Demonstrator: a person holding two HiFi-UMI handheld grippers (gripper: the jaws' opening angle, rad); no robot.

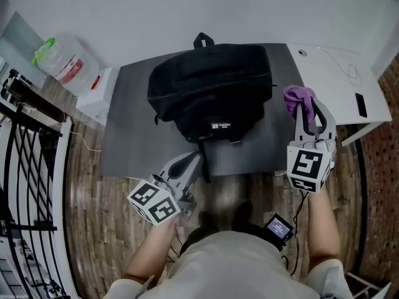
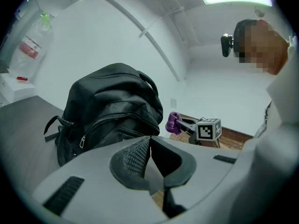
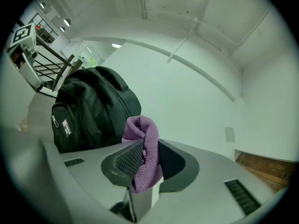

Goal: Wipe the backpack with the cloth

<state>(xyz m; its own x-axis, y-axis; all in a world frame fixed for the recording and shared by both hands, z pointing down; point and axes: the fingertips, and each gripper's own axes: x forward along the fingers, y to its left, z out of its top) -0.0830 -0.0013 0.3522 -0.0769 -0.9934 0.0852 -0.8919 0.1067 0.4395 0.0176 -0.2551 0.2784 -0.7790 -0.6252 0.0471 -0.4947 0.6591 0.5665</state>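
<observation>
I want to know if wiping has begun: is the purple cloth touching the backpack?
Apart. The head view shows bare grey tabletop between the cloth, pinched in the right gripper, and the backpack.

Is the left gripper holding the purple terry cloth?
No: the purple terry cloth is pinched in the right gripper, while the left gripper is shut empty.

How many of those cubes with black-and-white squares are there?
2. The left cube rides on the left claw, in front of the table; the right cube on the right claw, which grips a purple cloth. No others show.
</observation>
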